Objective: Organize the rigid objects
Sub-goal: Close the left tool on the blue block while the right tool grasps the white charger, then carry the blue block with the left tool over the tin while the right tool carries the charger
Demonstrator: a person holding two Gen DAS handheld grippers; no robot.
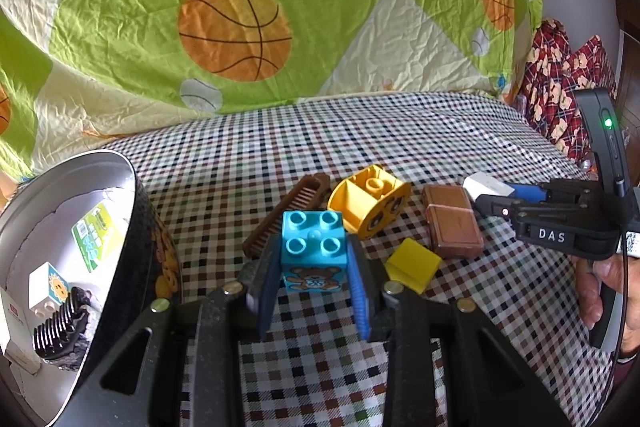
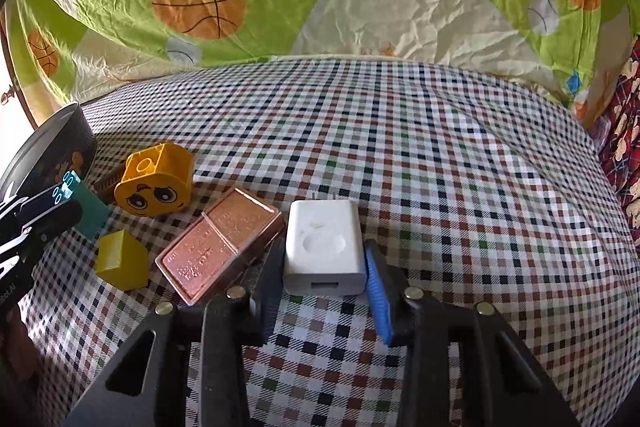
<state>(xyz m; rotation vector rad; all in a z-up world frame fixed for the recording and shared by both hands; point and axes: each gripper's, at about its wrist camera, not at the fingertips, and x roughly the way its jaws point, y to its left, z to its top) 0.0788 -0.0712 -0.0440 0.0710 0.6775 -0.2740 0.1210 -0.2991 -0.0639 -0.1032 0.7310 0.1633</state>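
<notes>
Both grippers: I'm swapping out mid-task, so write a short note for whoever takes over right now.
Left gripper: shut on the turquoise bear-print toy brick.
Right gripper: shut on the white USB wall charger.
Done: white sun-print block and black comb lie in the round black tin.
Left on the checked cloth: brown comb, yellow face brick, small yellow block, copper-coloured rectangular case, plus both held items.
</notes>
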